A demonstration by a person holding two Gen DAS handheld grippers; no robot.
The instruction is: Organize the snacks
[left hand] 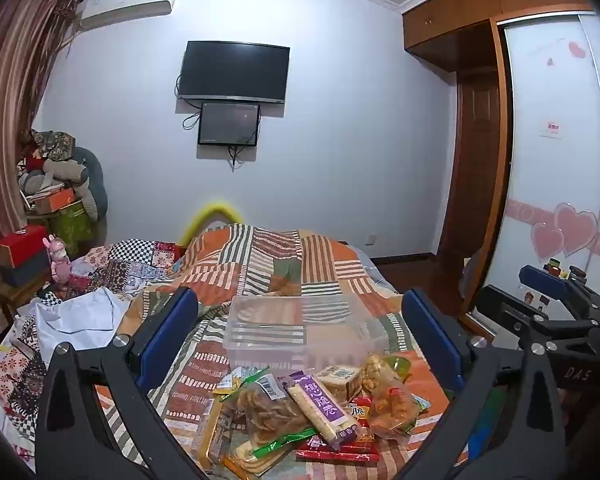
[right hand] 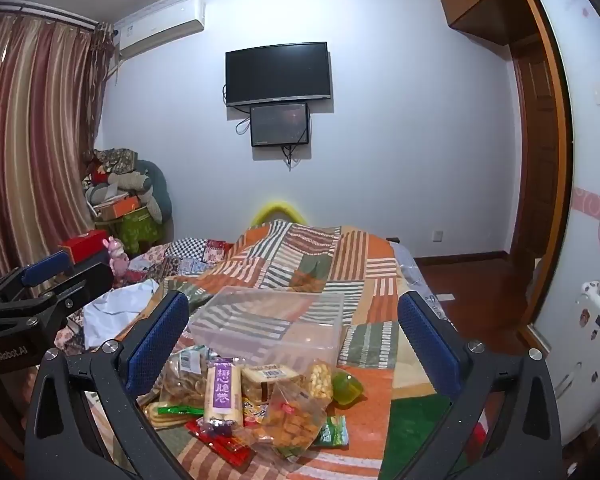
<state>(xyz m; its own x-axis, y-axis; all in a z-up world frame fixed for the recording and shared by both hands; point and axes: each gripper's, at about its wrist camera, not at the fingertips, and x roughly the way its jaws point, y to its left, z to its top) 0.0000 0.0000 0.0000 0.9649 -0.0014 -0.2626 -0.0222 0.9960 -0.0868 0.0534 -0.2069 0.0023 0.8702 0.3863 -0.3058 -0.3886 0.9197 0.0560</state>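
A pile of snack packets (left hand: pixel 300 412) lies on the striped bedspread, with a purple-labelled white bar (left hand: pixel 322 410) on top; the pile also shows in the right wrist view (right hand: pixel 252 396). Behind it stands an empty clear plastic box (left hand: pixel 300 330), seen in the right wrist view too (right hand: pixel 268 326). My left gripper (left hand: pixel 298 328) is open and empty, hovering above the pile. My right gripper (right hand: pixel 294 330) is open and empty, also above the pile. Each gripper shows in the other's view: the right one (left hand: pixel 548 280), the left one (right hand: pixel 48 270).
The patchwork bedspread (left hand: pixel 284 260) covers the bed. Loose clothes and a white cloth (left hand: pixel 76 320) lie at the left. A pink toy (left hand: pixel 60 258) and red box (left hand: pixel 20 242) sit by the curtain. A wardrobe (left hand: pixel 552 160) stands at the right.
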